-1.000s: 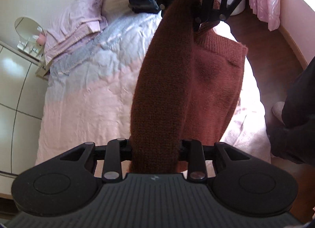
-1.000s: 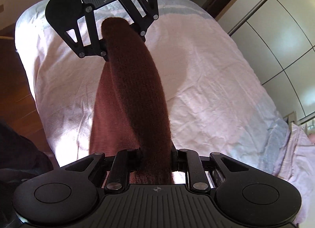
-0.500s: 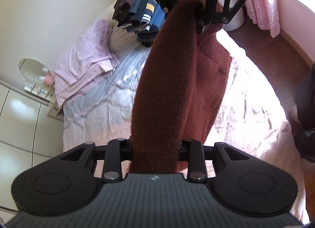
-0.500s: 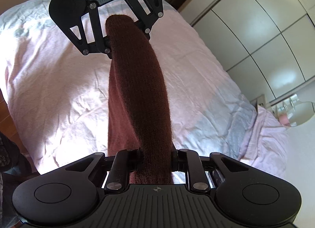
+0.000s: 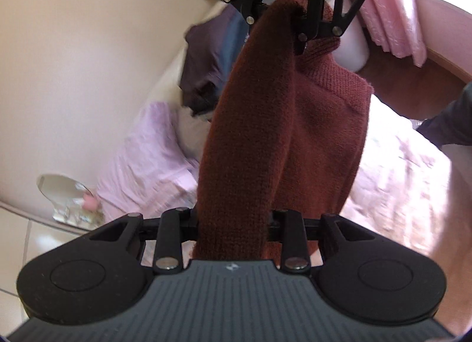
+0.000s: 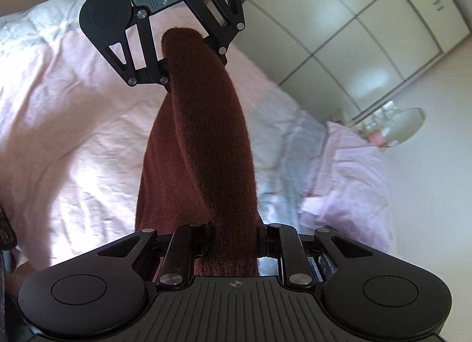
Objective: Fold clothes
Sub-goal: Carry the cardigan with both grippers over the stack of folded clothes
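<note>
A rust-brown knitted sweater (image 5: 265, 135) hangs in the air between both grippers, folded into a thick roll along its top edge. My left gripper (image 5: 233, 224) is shut on one end of that roll. The right gripper (image 5: 295, 21) shows at the top of the left wrist view, clamped on the far end. In the right wrist view my right gripper (image 6: 233, 238) is shut on the sweater (image 6: 206, 141), and the left gripper (image 6: 188, 58) faces it from above. The sweater's body drapes down below the roll, above the bed.
A pink quilted bed (image 6: 73, 111) lies beneath. Lilac pillows (image 5: 153, 171) rest at its head, with a pile of dark folded clothes (image 5: 206, 58) near the wall. A round mirror (image 5: 62, 191) stands beside white wardrobe doors (image 6: 354, 41). A person's dark sleeve (image 5: 448, 117) is at right.
Both grippers have risen with the sweater and swung toward the head of the bed. The sweater's body has lifted further off the bed. The grips are unchanged.
</note>
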`<state>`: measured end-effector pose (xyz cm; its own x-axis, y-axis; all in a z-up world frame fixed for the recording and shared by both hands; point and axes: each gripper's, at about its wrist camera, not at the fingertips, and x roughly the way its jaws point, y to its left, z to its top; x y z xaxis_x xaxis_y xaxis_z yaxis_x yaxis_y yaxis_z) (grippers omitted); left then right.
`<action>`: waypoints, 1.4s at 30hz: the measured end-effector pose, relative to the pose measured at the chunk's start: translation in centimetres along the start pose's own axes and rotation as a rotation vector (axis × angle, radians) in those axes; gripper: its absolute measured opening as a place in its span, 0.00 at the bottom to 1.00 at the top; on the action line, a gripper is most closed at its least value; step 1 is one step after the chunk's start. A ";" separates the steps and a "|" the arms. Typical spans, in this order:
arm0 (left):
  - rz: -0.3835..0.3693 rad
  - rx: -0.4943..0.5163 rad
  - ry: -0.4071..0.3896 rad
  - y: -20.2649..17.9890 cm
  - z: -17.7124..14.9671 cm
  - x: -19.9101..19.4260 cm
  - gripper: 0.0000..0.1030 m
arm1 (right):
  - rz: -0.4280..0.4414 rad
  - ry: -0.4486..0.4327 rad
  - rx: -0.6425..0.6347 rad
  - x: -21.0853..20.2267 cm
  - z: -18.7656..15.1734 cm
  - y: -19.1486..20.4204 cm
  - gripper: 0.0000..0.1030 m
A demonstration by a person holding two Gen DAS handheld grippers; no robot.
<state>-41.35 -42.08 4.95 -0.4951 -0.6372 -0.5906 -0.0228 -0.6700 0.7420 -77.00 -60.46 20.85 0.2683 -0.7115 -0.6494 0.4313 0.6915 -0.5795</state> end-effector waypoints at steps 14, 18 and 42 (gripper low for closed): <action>0.276 -0.035 -0.136 21.3 23.7 21.6 0.27 | -0.295 -0.083 -0.079 -0.6 -14.1 -34.1 0.18; 0.326 -0.035 -0.169 20.8 26.1 28.7 0.28 | -0.403 -0.092 -0.151 1.3 -18.1 -38.5 0.18; 0.167 0.024 -0.070 4.2 23.2 38.5 0.27 | -0.128 0.088 -0.083 6.0 -29.8 -27.2 0.19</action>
<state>-80.67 -60.64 -7.30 -0.5530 -0.7102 -0.4357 0.0443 -0.5472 0.8358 -112.82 -79.87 18.00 0.1377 -0.7833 -0.6063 0.3833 0.6065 -0.6965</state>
